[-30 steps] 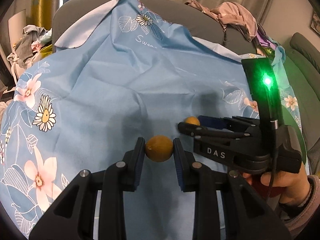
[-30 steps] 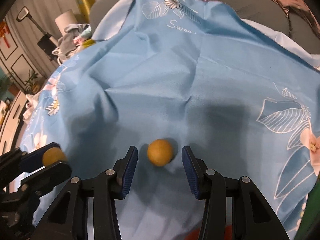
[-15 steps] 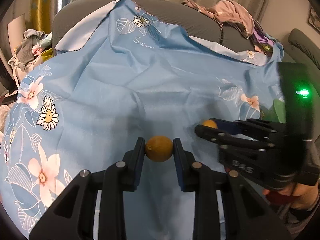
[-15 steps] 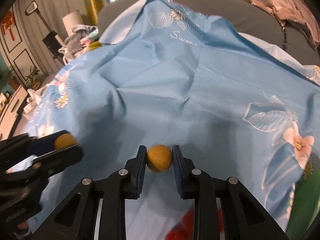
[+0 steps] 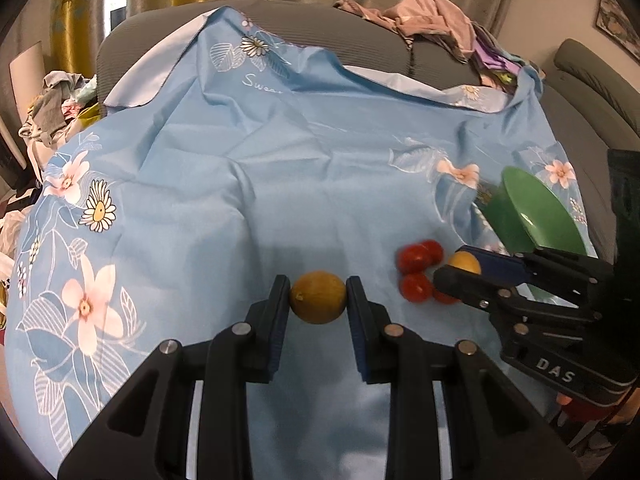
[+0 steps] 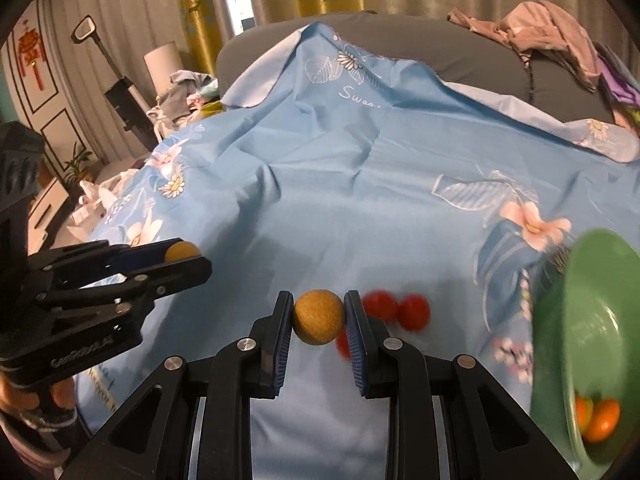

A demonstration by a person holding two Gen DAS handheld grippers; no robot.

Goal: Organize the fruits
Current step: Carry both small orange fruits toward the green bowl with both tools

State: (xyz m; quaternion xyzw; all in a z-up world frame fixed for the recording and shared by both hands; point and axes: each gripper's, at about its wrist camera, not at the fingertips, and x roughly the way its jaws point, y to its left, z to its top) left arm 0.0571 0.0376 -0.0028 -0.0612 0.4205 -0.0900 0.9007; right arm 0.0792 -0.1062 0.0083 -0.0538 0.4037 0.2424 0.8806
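Ahead of my grippers the cloth (image 5: 280,168) lies open. To the right, red fruits (image 6: 396,310) crowd my right gripper (image 6: 319,317), and the bowl (image 6: 592,316) blocks further right (fruit inside).

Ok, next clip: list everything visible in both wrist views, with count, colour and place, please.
yellow-brown fruit: two, one gripped in each claw; the other in the right.
red fruits: at least three, red, on the cloth by the right claw.
green bowl: one, green, on the right, tilted.
orange fruits: at least two, inside the bowl.
floral cloth: one, light blue, draped over the sofa.
sofa: grey, behind and under the cloth.
clothes pile: pinkish, on the sofa back.
left claw: black, shut on a fruit.
right claw: black, shut on a fruit.
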